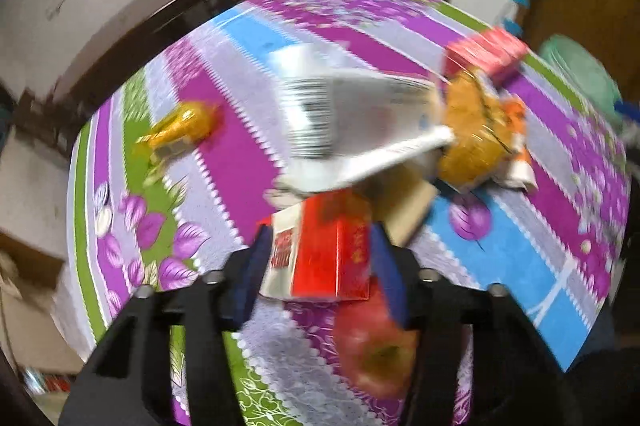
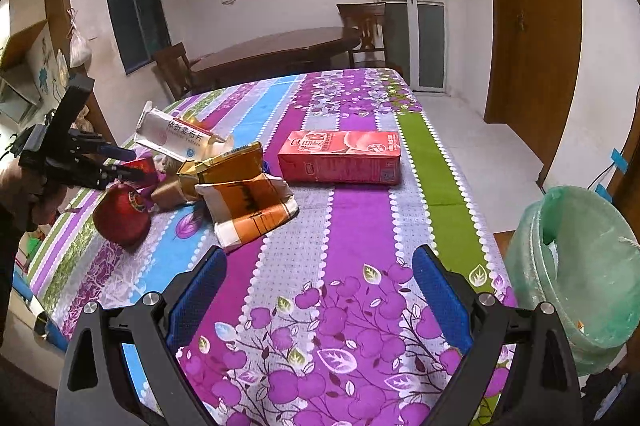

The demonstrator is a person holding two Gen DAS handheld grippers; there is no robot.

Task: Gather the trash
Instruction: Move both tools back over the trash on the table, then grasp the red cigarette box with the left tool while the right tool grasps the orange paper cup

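Note:
My left gripper point(image 1: 320, 246) is shut on a small red and white box point(image 1: 320, 250), held above the flowered tablecloth point(image 1: 224, 130); the view is blurred. It shows in the right wrist view point(image 2: 132, 164) at far left. Beyond it lie a white barcode pack point(image 1: 344, 114), a crumpled orange-gold wrapper point(image 1: 476, 130), a red carton point(image 1: 486, 52) and a gold wrapper point(image 1: 180, 130). A red apple point(image 1: 376, 342) lies below the box. My right gripper point(image 2: 320, 290) is open and empty over the cloth. The red carton point(image 2: 340, 156), orange wrappers point(image 2: 244, 202) and apple point(image 2: 120, 216) lie ahead.
A bin lined with a green bag point(image 2: 576, 266) stands off the table's right edge, also in the left wrist view point(image 1: 580, 74). A dark wooden table with chairs point(image 2: 276, 50) stands behind. A brown door point(image 2: 528, 26) is at right.

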